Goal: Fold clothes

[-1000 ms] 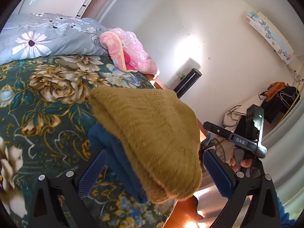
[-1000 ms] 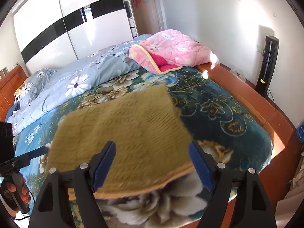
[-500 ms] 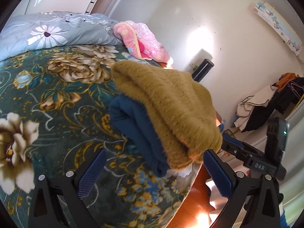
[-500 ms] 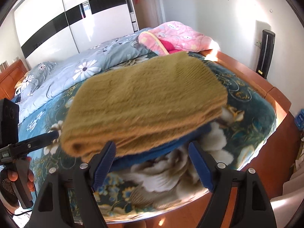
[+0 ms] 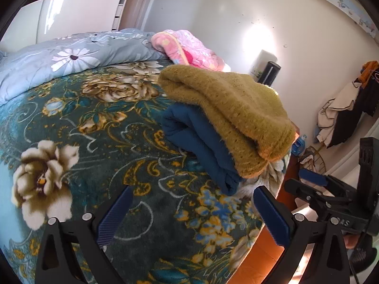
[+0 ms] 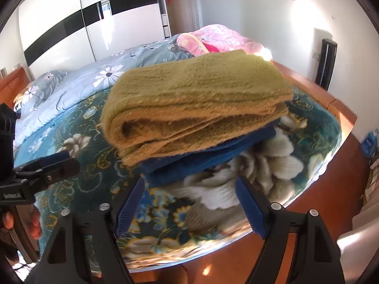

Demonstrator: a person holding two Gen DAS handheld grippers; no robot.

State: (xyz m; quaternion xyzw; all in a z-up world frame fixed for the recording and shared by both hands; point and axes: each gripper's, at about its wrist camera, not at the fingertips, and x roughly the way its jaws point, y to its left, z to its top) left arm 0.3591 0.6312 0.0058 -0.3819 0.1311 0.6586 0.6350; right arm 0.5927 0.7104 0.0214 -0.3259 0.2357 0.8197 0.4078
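A folded mustard knit sweater (image 5: pixel 227 108) (image 6: pixel 196 104) lies on top of a folded dark blue garment (image 5: pixel 201 139) (image 6: pixel 206 161), both near the corner of the bed. My left gripper (image 5: pixel 191 213) is open, a little short of the stack, with nothing between its blue pads. My right gripper (image 6: pixel 189 203) is open too, just below the blue garment's near edge, and holds nothing. The right gripper (image 5: pixel 336 203) also shows at the right of the left wrist view, and the left gripper (image 6: pixel 35 175) at the left of the right wrist view, held by a hand (image 6: pixel 21 222).
The bed carries a dark teal floral blanket (image 5: pixel 71 146), a pale blue floral quilt (image 6: pixel 78 80) and a pink blanket (image 6: pixel 218 37) at the back. A wooden bed frame (image 6: pixel 336 108) rims the corner. A black tower heater (image 6: pixel 328 64) stands by the wall; clothes (image 5: pixel 343 113) hang at right.
Both grippers have drawn back from the stack, so the sweater and blue garment look farther off and lie free on the bed. Both stayed open.
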